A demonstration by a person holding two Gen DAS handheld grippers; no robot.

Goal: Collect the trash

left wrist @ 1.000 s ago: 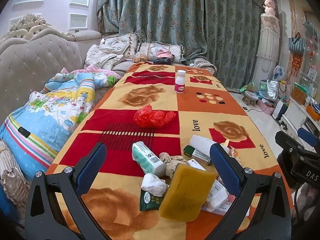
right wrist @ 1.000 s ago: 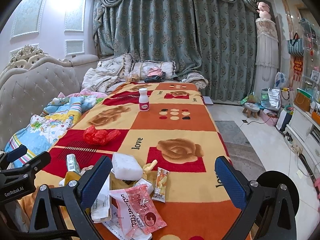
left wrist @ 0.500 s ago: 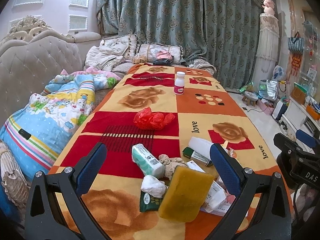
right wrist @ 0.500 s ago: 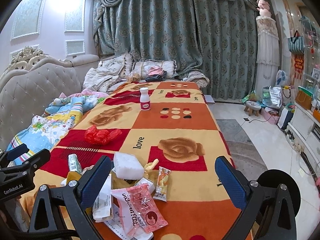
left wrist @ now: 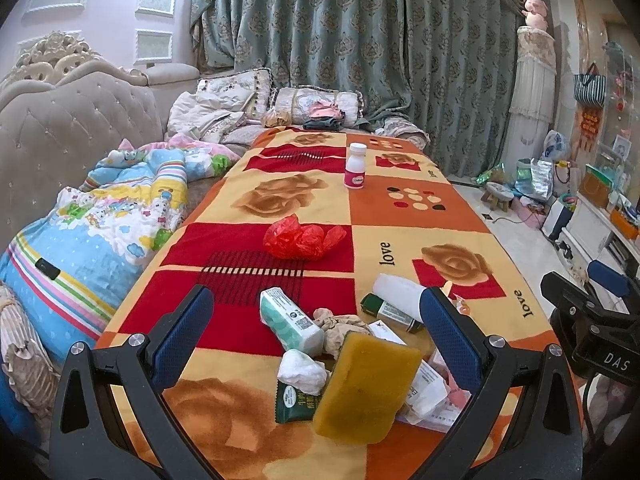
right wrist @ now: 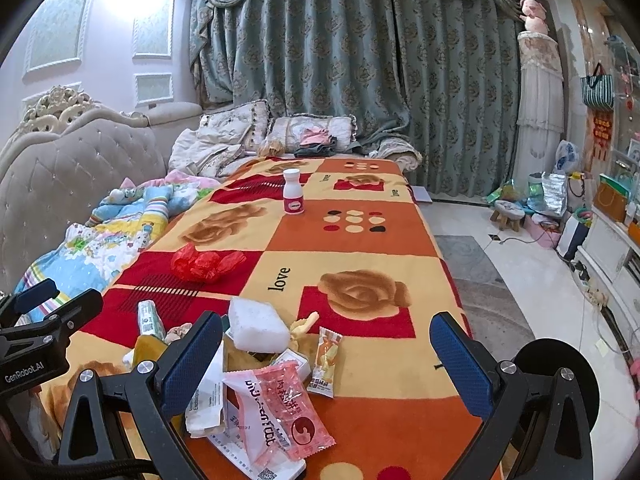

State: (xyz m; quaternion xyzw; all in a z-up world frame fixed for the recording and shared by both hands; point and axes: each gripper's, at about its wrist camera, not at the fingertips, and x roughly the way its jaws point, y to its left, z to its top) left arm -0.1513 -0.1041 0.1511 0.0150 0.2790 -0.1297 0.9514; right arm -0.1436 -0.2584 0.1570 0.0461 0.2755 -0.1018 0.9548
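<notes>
A pile of trash lies at the near end of the patterned table: a yellow sponge (left wrist: pixel 366 388), a green-white tissue pack (left wrist: pixel 290 324), crumpled white paper (left wrist: pixel 300 370), a white foam block (right wrist: pixel 258 326), a pink wrapper (right wrist: pixel 280 408) and a small snack packet (right wrist: pixel 326 362). A crumpled red plastic bag (left wrist: pixel 304 238) lies further up the table; it also shows in the right wrist view (right wrist: pixel 206 264). My left gripper (left wrist: pixel 316 324) is open above the pile, holding nothing. My right gripper (right wrist: pixel 326 354) is open above the wrappers, holding nothing.
A white bottle with a pink label (left wrist: pixel 355 166) stands far up the table. A sofa with a colourful quilt (left wrist: pixel 100 220) runs along the left. Curtains hang behind. Tiled floor with a stool (right wrist: pixel 508 212) and clutter lies to the right.
Both grippers have shifted slightly; the view has drifted a little. The trash has not moved and both grippers stay open.
</notes>
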